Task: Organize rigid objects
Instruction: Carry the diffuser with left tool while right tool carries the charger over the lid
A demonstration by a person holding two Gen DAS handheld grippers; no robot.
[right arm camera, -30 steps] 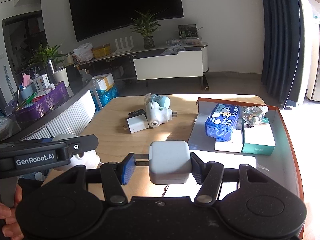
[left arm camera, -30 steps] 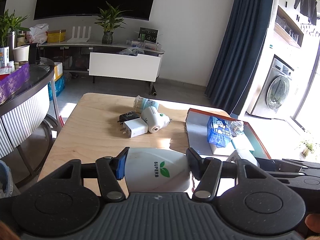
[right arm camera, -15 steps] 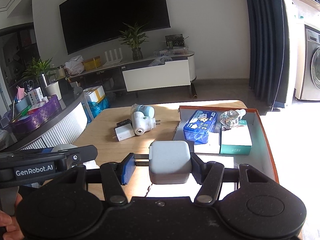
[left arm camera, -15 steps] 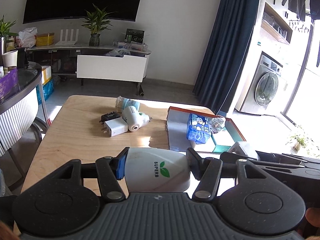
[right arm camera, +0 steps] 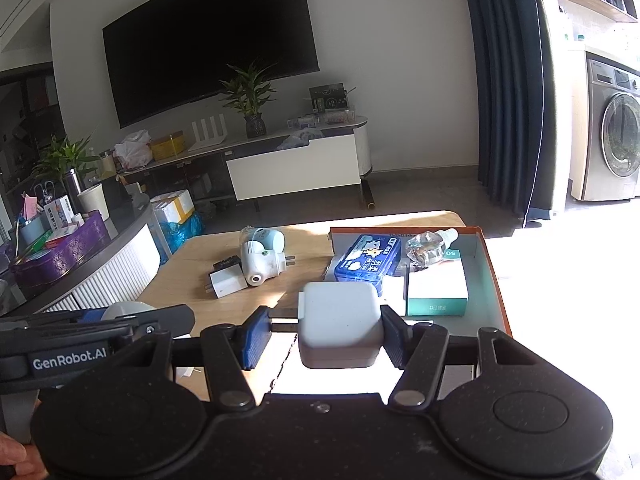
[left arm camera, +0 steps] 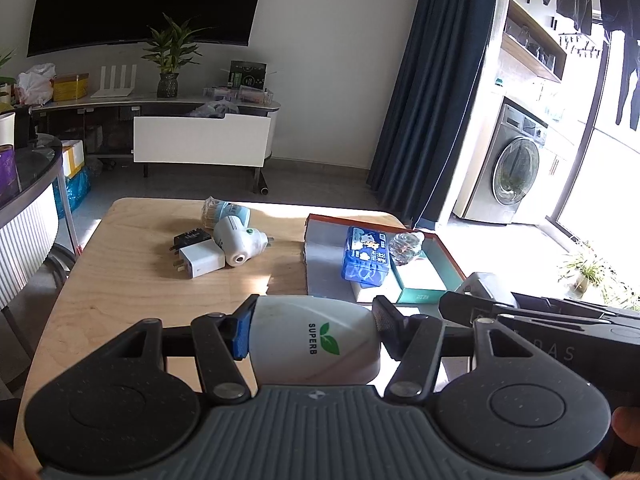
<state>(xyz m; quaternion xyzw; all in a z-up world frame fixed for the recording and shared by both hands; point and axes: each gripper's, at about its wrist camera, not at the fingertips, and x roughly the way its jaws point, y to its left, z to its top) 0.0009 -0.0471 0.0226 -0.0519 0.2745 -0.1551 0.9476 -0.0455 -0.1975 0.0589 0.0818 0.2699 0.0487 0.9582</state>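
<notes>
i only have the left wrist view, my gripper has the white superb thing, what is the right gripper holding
Observer: The right gripper is shut on a pale grey square charger, with its prongs toward the left pad.
Operator: any lettering on my own gripper i cant see
Observer: Yes, the right wrist view shows the side of the left gripper, and it reads GenRobot.AI.
Operator: whats on the counter off to the left, i only get its edge
Observer: A purple tin sits on the round counter, with a white cup behind it.
</notes>
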